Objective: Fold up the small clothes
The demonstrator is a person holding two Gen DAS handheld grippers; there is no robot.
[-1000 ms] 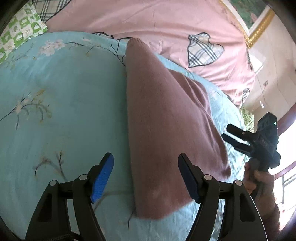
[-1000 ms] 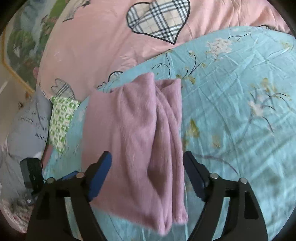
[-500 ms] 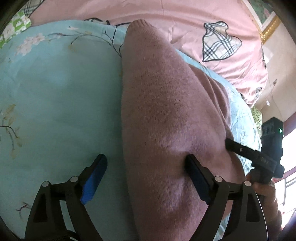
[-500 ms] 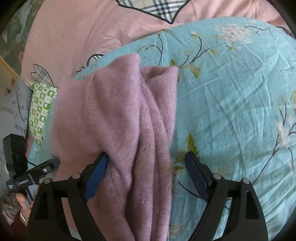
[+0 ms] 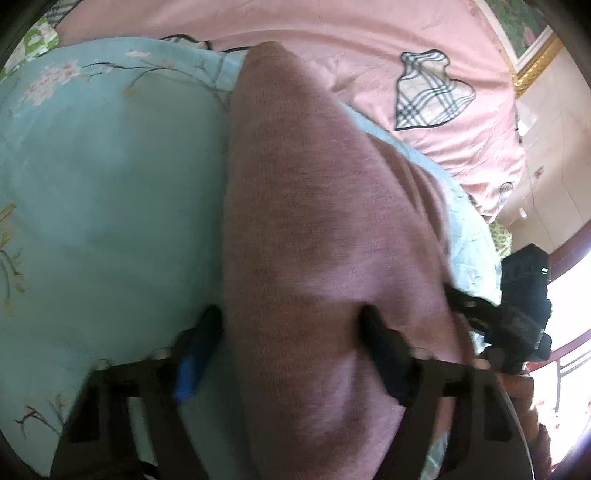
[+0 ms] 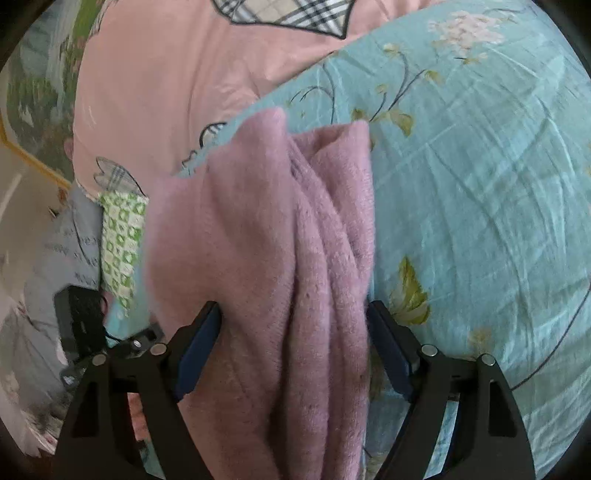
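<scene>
While I hold both tools low, left gripper (image 5: 291,347) straddles folded pink sweater (image 5: 314,229) at frame centre, fingers spread, unclenched; right gripper (image 6: 295,343) likewise; teal floral sheet (image 6: 480,184) beneath.

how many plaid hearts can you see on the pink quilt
3. In the left wrist view, one plaid heart upper right; in the right wrist view, one at the top edge, a smaller one at left. Views may overlap; others may be hidden.
</scene>
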